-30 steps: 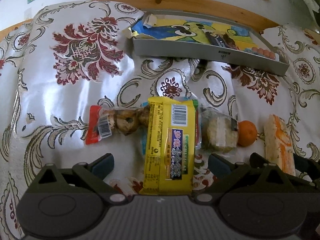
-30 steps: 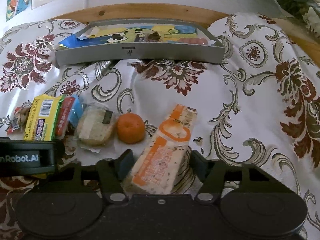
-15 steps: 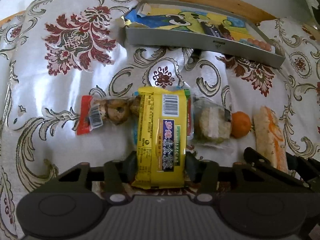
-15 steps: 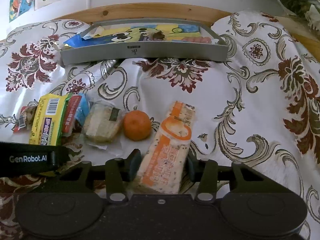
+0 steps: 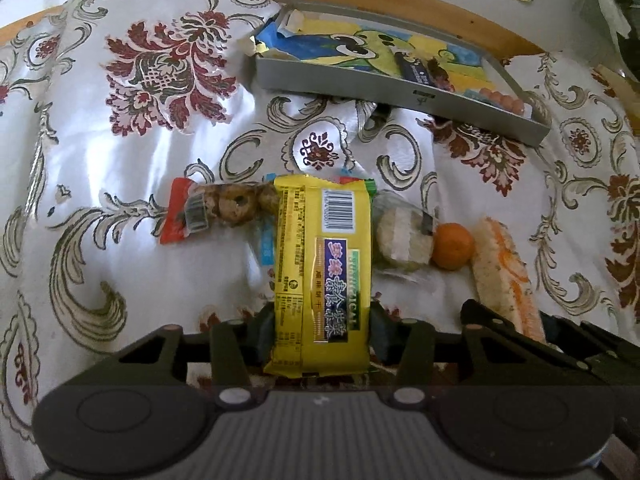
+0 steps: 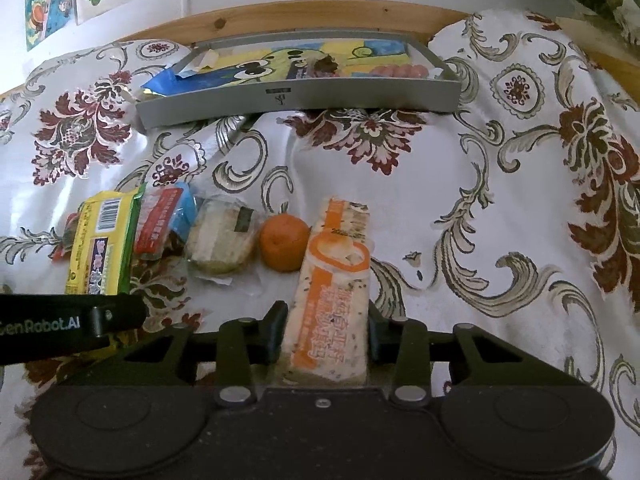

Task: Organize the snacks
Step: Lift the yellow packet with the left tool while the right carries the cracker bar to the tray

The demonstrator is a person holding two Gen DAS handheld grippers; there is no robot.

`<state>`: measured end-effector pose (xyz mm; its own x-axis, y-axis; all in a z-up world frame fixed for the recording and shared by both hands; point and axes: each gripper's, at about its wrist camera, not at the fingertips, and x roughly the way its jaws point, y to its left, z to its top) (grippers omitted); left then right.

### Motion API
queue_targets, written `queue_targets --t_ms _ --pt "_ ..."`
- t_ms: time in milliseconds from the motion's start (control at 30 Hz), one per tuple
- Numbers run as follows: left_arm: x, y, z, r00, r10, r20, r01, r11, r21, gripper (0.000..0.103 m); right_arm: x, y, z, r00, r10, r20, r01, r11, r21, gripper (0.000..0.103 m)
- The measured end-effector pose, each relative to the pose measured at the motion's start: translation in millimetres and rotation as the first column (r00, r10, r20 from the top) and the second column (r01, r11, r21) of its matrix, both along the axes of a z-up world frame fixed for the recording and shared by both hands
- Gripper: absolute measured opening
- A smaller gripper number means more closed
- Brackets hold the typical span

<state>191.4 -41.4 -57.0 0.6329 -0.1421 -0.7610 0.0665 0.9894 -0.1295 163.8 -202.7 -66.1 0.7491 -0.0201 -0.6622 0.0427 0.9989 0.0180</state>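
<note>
My left gripper [image 5: 322, 328] is shut on the near end of a yellow snack packet [image 5: 324, 256], its fingers pressing both long edges. My right gripper [image 6: 326, 336] is shut on an orange-and-white cracker packet [image 6: 334, 280]. Between them on the cloth lie a clear-wrapped round cake [image 6: 220, 240], a mandarin [image 6: 285, 248] and a red-and-blue packet [image 6: 160, 220]. Left of the yellow packet lies a red-ended bag of round cookies [image 5: 216, 210]. A grey tray [image 6: 296, 100] with a cartoon lining stands at the back and holds a few snacks.
A flowered white cloth [image 6: 500, 208] covers the surface in soft folds. A wooden rail [image 6: 320, 14] and a wall with pictures run behind the tray. The left gripper's black body [image 6: 60, 326] shows at the right wrist view's left edge.
Both grippers went from open to shut: the left fingers came in onto the yellow packet, the right fingers onto the orange-and-white packet. Both packets sit slightly higher in view.
</note>
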Motion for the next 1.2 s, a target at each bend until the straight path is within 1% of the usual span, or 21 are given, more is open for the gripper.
queue_targets --t_ms 400,633,800,1200 --pt "-21 -7 13 1.0 -0.009 -0.007 0.009 0.999 -0.033 0.051 -23 -11 14 1.0 0.016 -0.007 -0.016 0.999 0.049 0.038" --pt "-34 -13 23 1.0 -0.022 0.013 0.022 1.0 -0.014 0.051 -38 -18 24 1.0 0.016 0.001 -0.016 0.997 0.072 0.037" --pt "-42 -17 31 0.999 -0.029 0.027 0.029 0.999 -0.014 0.051 -48 -25 32 1.0 0.009 0.011 -0.01 0.996 0.092 0.037" --pt "-52 -21 51 0.997 -0.027 0.066 0.028 0.999 -0.02 0.051 -70 -41 59 0.997 -0.005 0.081 -0.007 0.99 0.144 0.037"
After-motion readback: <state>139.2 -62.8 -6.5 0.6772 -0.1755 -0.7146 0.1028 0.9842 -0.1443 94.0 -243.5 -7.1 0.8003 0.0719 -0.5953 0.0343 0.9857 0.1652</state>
